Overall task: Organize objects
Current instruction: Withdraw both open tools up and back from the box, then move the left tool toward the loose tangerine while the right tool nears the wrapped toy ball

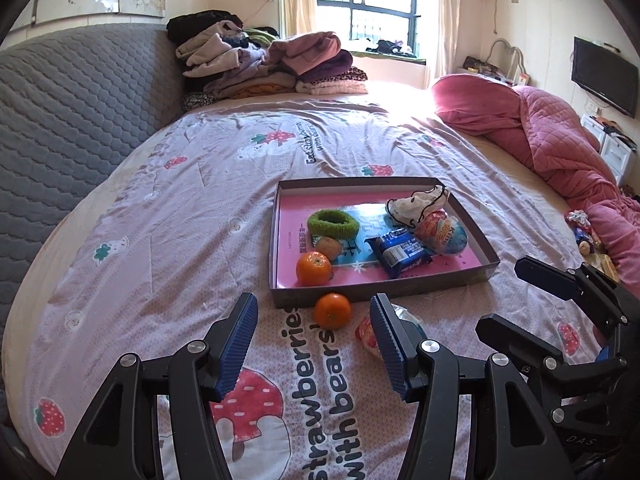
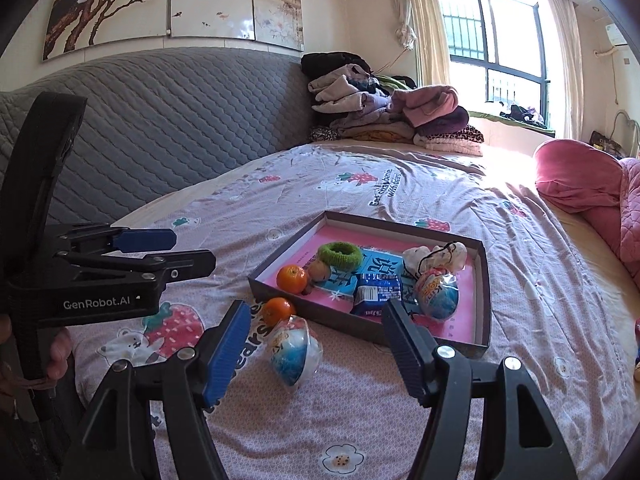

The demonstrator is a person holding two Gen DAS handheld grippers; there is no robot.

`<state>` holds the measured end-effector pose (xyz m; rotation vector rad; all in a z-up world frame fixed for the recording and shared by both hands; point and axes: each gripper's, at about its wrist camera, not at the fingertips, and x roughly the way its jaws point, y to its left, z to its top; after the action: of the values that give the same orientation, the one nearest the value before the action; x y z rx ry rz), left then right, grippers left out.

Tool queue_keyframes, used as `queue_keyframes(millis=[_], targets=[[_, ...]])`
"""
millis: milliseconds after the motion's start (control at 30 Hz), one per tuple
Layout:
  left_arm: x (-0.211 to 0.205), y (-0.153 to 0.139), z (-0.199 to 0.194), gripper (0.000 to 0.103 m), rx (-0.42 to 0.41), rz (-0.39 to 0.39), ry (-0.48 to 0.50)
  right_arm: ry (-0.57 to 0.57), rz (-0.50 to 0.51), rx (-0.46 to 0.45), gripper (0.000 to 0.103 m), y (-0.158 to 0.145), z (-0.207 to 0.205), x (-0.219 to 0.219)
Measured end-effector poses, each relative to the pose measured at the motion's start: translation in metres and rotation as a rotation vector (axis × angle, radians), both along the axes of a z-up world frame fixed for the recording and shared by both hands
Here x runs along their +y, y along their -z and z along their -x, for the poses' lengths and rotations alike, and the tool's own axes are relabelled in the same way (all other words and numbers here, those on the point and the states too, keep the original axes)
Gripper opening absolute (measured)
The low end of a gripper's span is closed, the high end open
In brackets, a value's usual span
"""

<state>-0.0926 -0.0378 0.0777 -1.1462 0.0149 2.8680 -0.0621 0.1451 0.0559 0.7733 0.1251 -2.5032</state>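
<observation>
Two things are left outside the tray [image 2: 486,280] on the bedspread [image 2: 360,420]: a loose orange [image 2: 278,311] and a wrapped toy egg [image 2: 295,350]. Both lie just beside the tray's near wall, at the centre of the right wrist view.

The right gripper [image 2: 316,350] is held wide, with nothing pressed between its pads. In its own view the egg is framed directly between the fingers, slightly left of centre, with its long axis running from upper left to lower right.

The left gripper [image 1: 314,338] is also held apart and empty. In the left wrist view the orange [image 1: 332,311] is seen just above the gap between its fingers, while the egg [image 1: 370,334] is half hidden behind the right-hand finger.

The egg is thus judged nearer the right hand and the orange nearer the left.
</observation>
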Motion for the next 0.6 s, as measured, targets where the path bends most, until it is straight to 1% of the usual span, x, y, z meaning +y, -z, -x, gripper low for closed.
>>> queue_keyframes(millis=[267, 600], targets=[[-0.002, 0.024, 0.002, 0.06, -0.043, 0.004, -0.004, -0.01, -0.029, -0.022, 0.067, 0.01, 0.0, -0.007], [-0.004, 0.044, 0.005, 0.06, -0.087, 0.014, -0.006, -0.045, -0.068, -0.054, 0.067, 0.026, -0.003, -0.019]])
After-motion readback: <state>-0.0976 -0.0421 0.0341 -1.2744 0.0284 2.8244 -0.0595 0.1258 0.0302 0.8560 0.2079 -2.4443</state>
